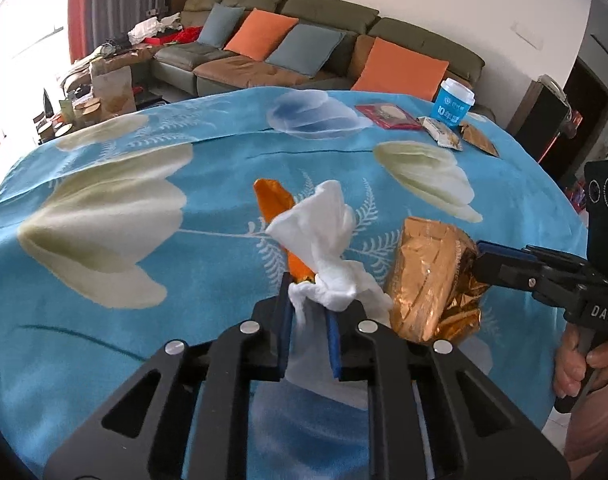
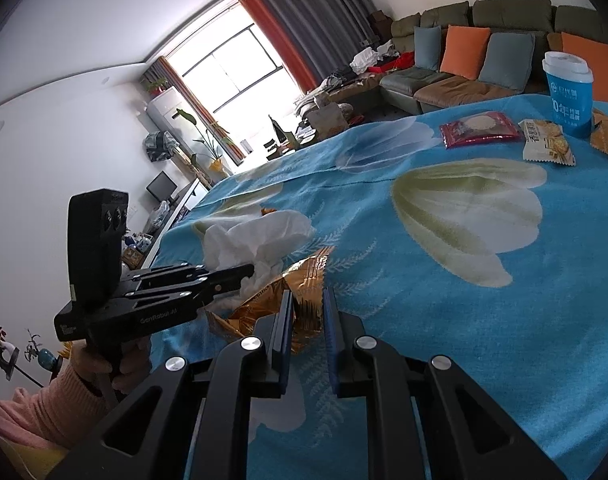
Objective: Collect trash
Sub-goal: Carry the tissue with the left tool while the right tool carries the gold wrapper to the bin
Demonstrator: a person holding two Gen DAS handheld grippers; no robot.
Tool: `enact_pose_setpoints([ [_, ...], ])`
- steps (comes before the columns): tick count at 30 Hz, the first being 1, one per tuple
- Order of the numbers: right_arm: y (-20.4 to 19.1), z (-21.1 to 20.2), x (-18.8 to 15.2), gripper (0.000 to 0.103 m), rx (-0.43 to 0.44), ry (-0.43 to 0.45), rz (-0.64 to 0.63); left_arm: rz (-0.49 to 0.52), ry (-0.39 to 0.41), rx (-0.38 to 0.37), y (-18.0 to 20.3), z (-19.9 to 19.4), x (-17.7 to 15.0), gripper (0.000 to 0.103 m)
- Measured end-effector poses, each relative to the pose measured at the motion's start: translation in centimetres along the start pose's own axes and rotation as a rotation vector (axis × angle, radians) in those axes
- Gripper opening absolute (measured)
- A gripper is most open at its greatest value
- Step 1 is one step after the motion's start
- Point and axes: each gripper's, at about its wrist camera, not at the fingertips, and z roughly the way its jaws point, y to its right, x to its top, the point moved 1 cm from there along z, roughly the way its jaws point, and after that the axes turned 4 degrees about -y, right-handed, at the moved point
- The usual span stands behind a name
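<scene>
A crumpled white tissue point(image 1: 316, 232) sticks up from my left gripper point(image 1: 308, 300), which is shut on its lower end. An orange foil wrapper point(image 1: 271, 196) stands behind the tissue, its lower end at the left fingertip; I cannot tell whether it is gripped too. Just to the right, a crinkled gold foil bag point(image 1: 428, 272) hangs from my right gripper point(image 1: 480, 252), pinched by its edge. In the right wrist view the gold foil bag point(image 2: 263, 304) sits between the pads of my right gripper point(image 2: 308, 294), and my left gripper point(image 2: 249, 270) holds the tissue point(image 2: 259, 228) beside it.
The table carries a blue cloth with a tulip print point(image 1: 143, 240). At its far right stand a blue paper cup point(image 1: 454, 100), a red packet point(image 1: 386, 116), a white snack packet point(image 1: 444, 132) and a small gold packet point(image 1: 478, 138). A sofa with cushions lies beyond.
</scene>
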Motion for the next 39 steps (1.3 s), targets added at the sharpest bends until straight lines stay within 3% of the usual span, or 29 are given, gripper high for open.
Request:
enact_pose_setpoints([
  [17, -2.2, 0.4, 0.5, 0.013, 0.070, 0.017, -0.018, -0.131, 0.096, -0.022, -3.7, -8.2, -5.5, 0.014],
  [30, -4.1, 1.4, 1.1, 0.013, 0.088, 0.012, -0.052, -0.258, 0.122, -0.026, -7.1, -11.4, -10.5, 0.014],
  [39, -6.5, 3.1, 1.4, 0.013, 0.126, -0.017, -0.089, -0.297, 0.164, -0.011, -8.1, -13.8, -12.3, 0.014],
])
